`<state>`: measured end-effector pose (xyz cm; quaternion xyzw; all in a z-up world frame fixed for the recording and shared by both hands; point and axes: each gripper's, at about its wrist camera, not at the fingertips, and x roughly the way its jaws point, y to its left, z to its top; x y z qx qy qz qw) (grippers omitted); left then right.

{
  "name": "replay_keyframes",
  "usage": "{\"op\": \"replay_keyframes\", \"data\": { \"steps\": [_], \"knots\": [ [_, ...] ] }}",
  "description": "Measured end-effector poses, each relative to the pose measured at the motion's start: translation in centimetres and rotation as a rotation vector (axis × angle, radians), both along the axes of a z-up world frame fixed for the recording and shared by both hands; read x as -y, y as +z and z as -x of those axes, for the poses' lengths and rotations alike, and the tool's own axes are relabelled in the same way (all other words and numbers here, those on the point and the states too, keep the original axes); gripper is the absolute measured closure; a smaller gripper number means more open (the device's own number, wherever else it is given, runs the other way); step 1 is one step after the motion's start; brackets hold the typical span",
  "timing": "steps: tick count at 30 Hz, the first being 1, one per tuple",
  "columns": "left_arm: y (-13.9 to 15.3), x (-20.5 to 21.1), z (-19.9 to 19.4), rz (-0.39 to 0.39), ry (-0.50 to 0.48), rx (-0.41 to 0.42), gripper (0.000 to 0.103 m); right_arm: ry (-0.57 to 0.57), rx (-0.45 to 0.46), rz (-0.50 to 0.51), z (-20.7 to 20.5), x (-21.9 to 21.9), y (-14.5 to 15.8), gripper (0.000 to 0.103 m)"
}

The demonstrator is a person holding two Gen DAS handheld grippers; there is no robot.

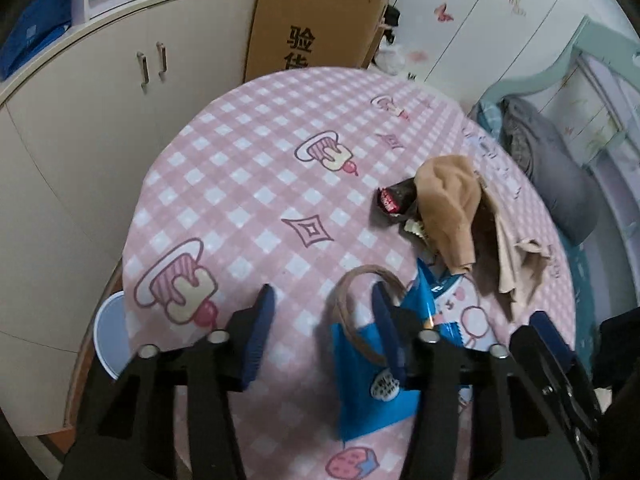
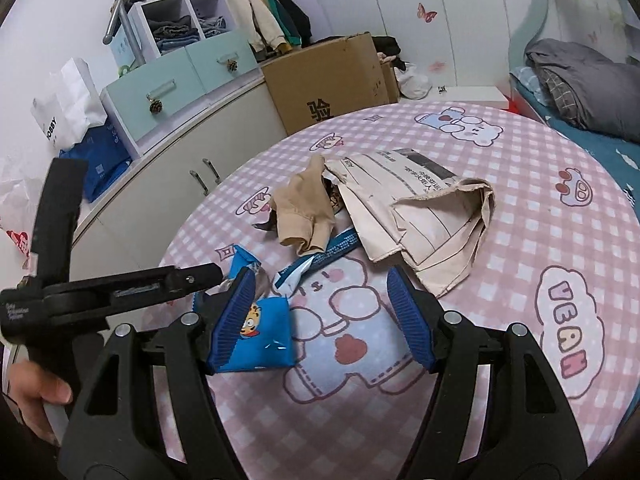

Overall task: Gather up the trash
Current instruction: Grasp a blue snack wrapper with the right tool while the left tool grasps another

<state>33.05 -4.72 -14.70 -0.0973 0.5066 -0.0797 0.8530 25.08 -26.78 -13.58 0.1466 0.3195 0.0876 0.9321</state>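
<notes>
Both wrist views look steeply down, close over one table (image 1: 248, 152), sharing its wrappers (image 2: 260, 340).

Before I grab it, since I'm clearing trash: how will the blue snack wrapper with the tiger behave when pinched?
The blue wrapper looks flat and empty, so probably very light and floppy. Its glossy film may slip between the pads of the right gripper. Lying flat on the tablecloth, it could slide rather than lift.
</notes>
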Motion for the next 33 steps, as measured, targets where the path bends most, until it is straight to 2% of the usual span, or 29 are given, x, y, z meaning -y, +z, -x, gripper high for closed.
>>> {"op": "replay_keyframes", "data": {
  "steps": [1, 3, 5, 7, 10, 18, 22, 27, 28, 31, 32, 33],
  "knots": [
    [-0.2, 0.3, -0.2, -0.002, -0.009, -0.013, 0.069, 0.003, -0.003, 0.0, -0.1, 0.0, 0.0, 0.035],
    [-0.2, 0.6, -0.7, -0.032, -0.015, -0.019, 0.075, 0.006, -0.011, -0.002, -0.4, 0.2, -0.1, 0.035],
    [-0.3, 0.9, -1.0, -0.042, -0.025, -0.039, 0.09, 0.01, -0.018, -0.008, -0.6, 0.5, -0.3, 0.035],
    [-0.3, 1.2, -1.3, -0.05, -0.032, -0.044, 0.099, 0.017, -0.025, -0.007, -0.6, 0.5, -0.5, 0.035],
    [0.3, 1.6, -1.2, -0.043, -0.034, -0.001, 0.1, 0.038, -0.036, -0.007, -0.5, 0.3, -0.8, 0.035],
    [3.3, 1.9, 0.5, 0.099, -0.045, 0.156, 0.1, 0.098, -0.066, 0.008, 0.2, -1.6, -1.6, 0.035],
    [3.7, 2.2, 1.1, 0.102, -0.056, 0.171, 0.1, 0.136, -0.096, 0.04, -0.2, -3.3, -1.9, 0.035],
    [3.9, 2.0, 2.3, 0.118, -0.056, 0.185, 0.1, 0.16, -0.131, 0.138, -1.1, -5.4, -2.5, 0.035],
    [4.0, 1.8, 2.3, 0.122, -0.054, 0.19, 0.1, 0.168, -0.134, 0.141, -1.2, -5.6, -2.5, 0.037],
    [4.8, 1.1, 2.7, 0.168, -0.046, 0.228, 0.1, 0.164, -0.128, 0.207, -1.1, -6.3, -2.6, 0.062],
    [5.1, 1.0, 2.9, 0.18, -0.046, 0.243, 0.1, 0.163, -0.126, 0.207, -1.1, -6.2, -2.6, 0.074],
    [5.4, 1.0, 3.0, 0.186, -0.047, 0.255, 0.1, 0.163, -0.126, 0.196, -1.2, -6.1, -2.6, 0.077]
  ]
}}
